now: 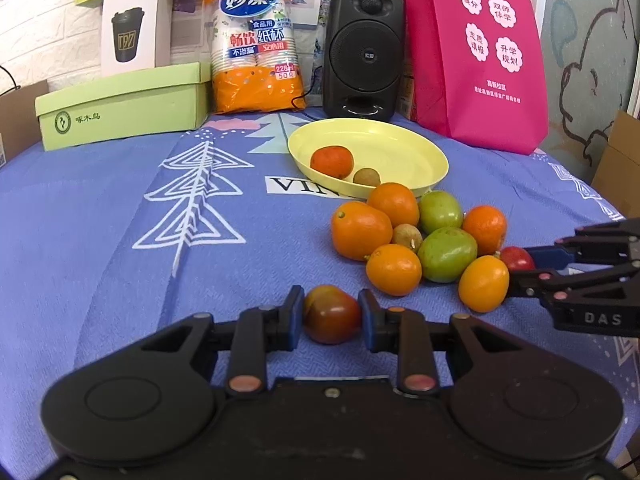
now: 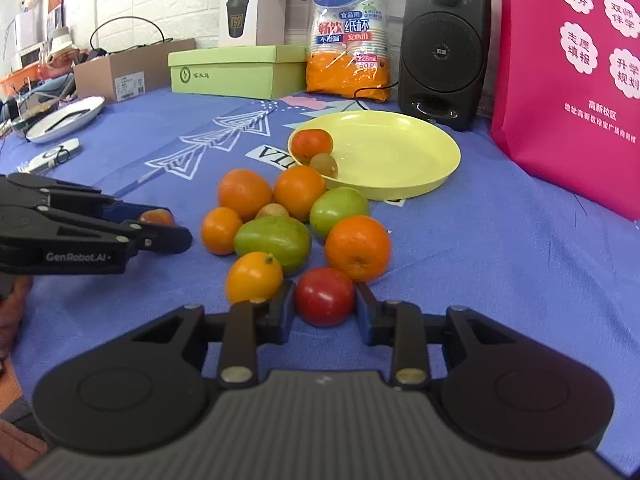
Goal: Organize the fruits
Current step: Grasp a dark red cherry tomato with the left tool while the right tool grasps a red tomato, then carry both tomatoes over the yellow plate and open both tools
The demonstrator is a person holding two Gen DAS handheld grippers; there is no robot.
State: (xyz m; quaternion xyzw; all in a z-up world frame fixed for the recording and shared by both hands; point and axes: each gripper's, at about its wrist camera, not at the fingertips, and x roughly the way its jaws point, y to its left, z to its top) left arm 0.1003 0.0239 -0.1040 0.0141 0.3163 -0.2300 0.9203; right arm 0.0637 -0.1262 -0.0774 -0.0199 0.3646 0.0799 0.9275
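My left gripper (image 1: pixel 331 316) is shut on a dark red-brown tomato (image 1: pixel 332 314) near the blue cloth, left of the fruit pile. My right gripper (image 2: pixel 325 304) is shut on a red tomato (image 2: pixel 325 296) at the pile's near edge; it also shows in the left wrist view (image 1: pixel 516 258). The pile holds several oranges (image 1: pixel 360 230), two green fruits (image 1: pixel 447 254) and a small brown fruit (image 1: pixel 407 237). A yellow plate (image 1: pixel 400 148) behind the pile holds a red-orange fruit (image 1: pixel 332 161) and a small brown fruit (image 1: pixel 366 177).
A green box (image 1: pixel 120 106), a pack of paper cups (image 1: pixel 256 40), a black speaker (image 1: pixel 364 52) and a pink bag (image 1: pixel 480 52) line the back. A white plate (image 2: pixel 66 118) and a cardboard box (image 2: pixel 132 66) sit at the far left.
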